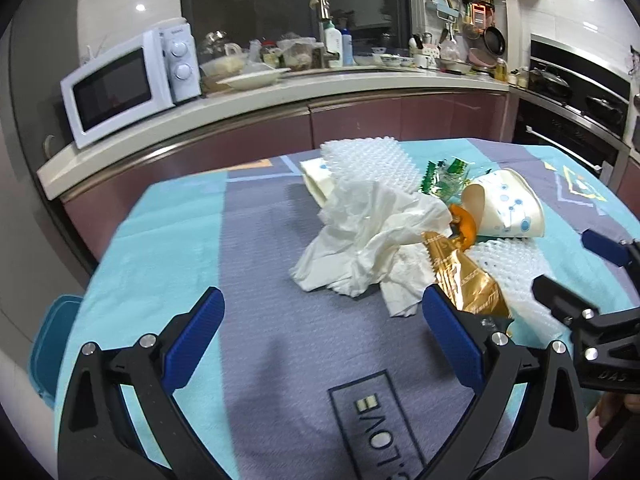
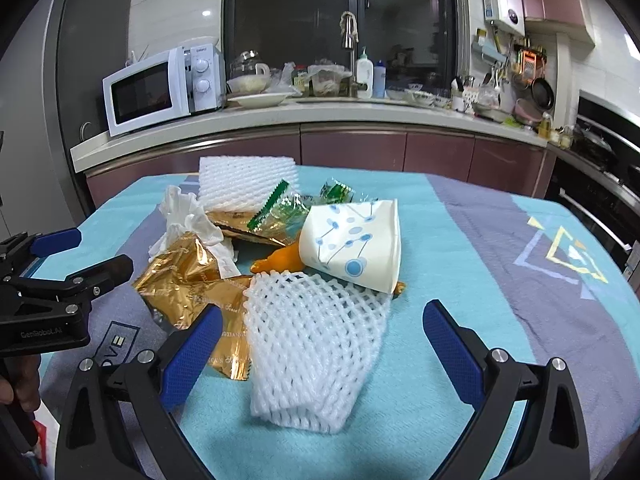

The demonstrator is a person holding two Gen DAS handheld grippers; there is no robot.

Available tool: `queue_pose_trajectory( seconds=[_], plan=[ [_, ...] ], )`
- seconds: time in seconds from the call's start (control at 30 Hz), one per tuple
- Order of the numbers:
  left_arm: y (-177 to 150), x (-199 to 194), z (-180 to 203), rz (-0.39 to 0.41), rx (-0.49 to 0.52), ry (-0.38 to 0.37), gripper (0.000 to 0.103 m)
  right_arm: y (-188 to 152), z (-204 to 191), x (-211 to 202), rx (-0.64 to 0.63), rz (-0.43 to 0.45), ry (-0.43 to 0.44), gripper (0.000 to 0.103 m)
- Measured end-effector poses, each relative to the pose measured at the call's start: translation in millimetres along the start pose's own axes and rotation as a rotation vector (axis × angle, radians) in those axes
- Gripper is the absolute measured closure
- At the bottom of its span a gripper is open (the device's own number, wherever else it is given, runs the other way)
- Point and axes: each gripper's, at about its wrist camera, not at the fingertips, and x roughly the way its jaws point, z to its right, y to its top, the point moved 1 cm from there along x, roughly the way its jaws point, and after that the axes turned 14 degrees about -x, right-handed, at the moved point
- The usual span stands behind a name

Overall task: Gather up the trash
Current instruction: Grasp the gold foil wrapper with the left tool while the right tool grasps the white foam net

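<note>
Both grippers' jaws open nr trash pile (image 2: 280,264).

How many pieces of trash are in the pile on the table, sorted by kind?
White foam net sleeves: 2
Paper cups: 2, one lying on its side, one flattened at the back
Crumpled white tissue clump: 1
Gold foil wrappers: 2
Green wrappers: 2
Orange peel: 1
Total: 10

The tablecloth (image 1: 256,240) has a printed box with letters "LOVE" (seen upside down). The left gripper (image 2: 86,258) carries the small label "GenRobot.AI" on its body.
</note>
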Motion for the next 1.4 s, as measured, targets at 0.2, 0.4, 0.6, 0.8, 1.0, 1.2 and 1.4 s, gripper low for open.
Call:
queue_pose_trajectory(
  seconds=[0.2, 0.4, 0.6, 0.8, 1.0, 1.2, 1.4],
  plan=[
    [2.4, 8.1, 5.9, -0.097, -0.079, -0.133, 0.005, -3.9, 6.1, 11.9, 0.031, -0.049, 0.04, 0.007],
    [5.5, 11.6, 14.7, -0.172, -0.157, -0.237, 0.006, -9.8, 12.2, 14.1, 0.041, -0.072, 0.072, 0.007],
    [1.1, -0.9, 18.4, -0.171, -0.184, -0.253, 0.006, -13.0, 11.4, 16.0, 0.045, -0.075, 0.12, 0.014],
    [-2.5, 0.7, 7.2, -0.221, -0.244, -0.263, 0.006, -15.3, 9.6, 24.1, 0.04, -0.104, 0.155, 0.032],
    [-10.7, 23.0, 27.9, -0.287, -0.241, -0.319, 0.006, -17.3, 10.3, 26.1, 0.047, -0.112, 0.17, 0.042],
    [-14.7, 34.7, 44.1, -0.281, -0.252, -0.316, 0.014, -19.4, 9.0, 27.0, 0.045, -0.109, 0.197, 0.056],
    [-20.5, 47.0, 58.3, -0.33, -0.259, -0.325, 0.047, -18.3, 4.1, 27.0, 0.038, -0.099, 0.235, 0.071]
  ],
)
